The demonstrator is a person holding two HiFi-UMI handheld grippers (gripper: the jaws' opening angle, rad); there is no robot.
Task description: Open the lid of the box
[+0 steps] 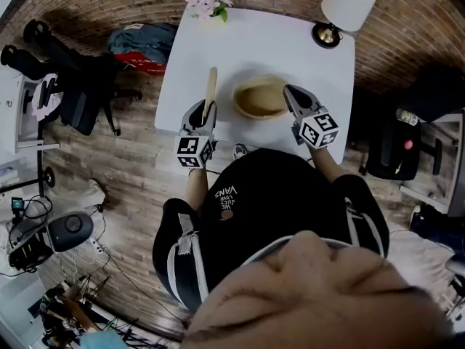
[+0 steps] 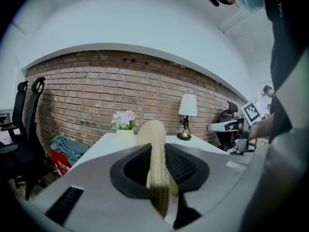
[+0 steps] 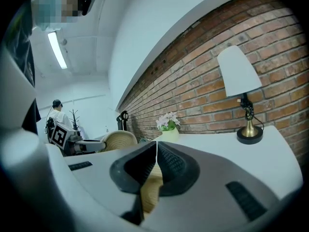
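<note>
A round woven box [image 1: 260, 97] stands uncovered on the white table [image 1: 247, 42], near its front edge. Its flat woven lid [image 1: 211, 89] is off the box and held upright on edge to the box's left. My left gripper [image 1: 206, 113] is shut on the lid's lower edge. In the left gripper view the lid [image 2: 153, 134] rises between the pads of that gripper [image 2: 159, 151]. My right gripper [image 1: 289, 91] sits at the box's right rim. In the right gripper view this gripper [image 3: 157, 144] has its pads pressed together. The woven box [image 3: 150, 190] shows just below them.
A lamp [image 1: 347, 6] with a white shade stands at the table's far right corner. A vase of pink flowers [image 1: 209, 0] is at the far left corner. Black office chairs [image 1: 65, 86] and a red bag [image 1: 142, 57] stand on the floor to the left.
</note>
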